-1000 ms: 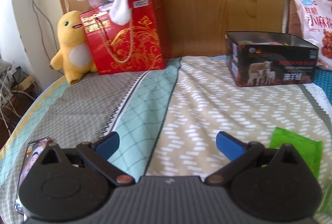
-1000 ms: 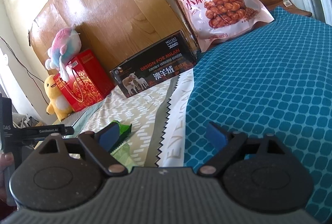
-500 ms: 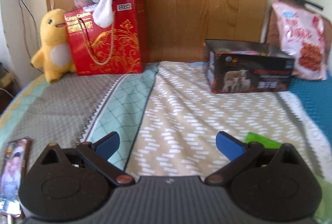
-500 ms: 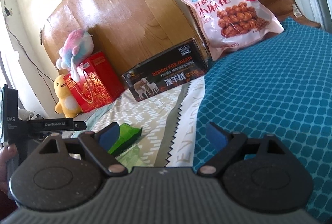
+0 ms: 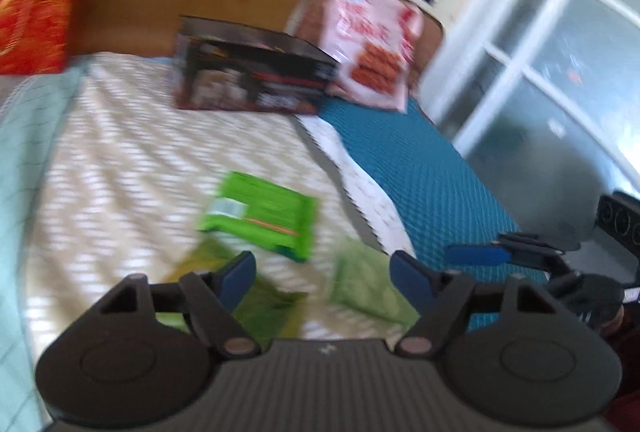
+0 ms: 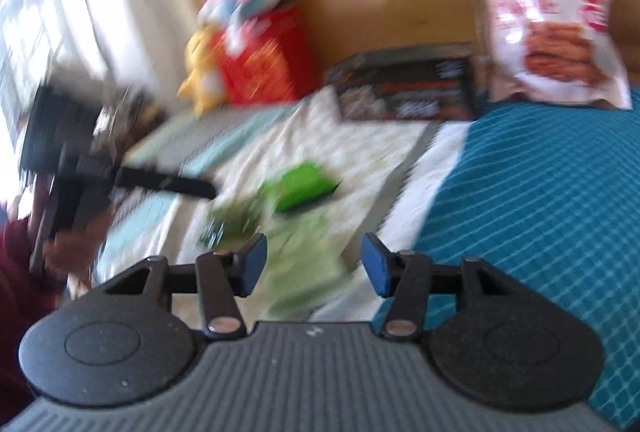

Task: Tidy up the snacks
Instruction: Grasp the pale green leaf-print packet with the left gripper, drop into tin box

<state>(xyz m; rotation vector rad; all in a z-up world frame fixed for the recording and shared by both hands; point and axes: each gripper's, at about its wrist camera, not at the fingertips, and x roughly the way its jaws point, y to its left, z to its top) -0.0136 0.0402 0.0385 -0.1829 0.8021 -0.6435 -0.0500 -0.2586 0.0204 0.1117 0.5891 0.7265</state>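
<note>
My left gripper (image 5: 323,278) and right gripper (image 6: 313,263) look alike: matte black, two round housings joined by a ribbed grey plate, angled black link arms with copper-coloured rivets, and blue pads (image 5: 238,278) on the fingertips. I wear a dark red sleeve (image 6: 18,272) and a black glove (image 5: 592,298).

We see a bright green packet (image 5: 260,214) on a beige bedspread (image 5: 132,152) with white dashes, a teal checked blanket (image 5: 416,168), a black box (image 5: 252,72) and a pink bag (image 5: 368,40) (print blurred).
</note>
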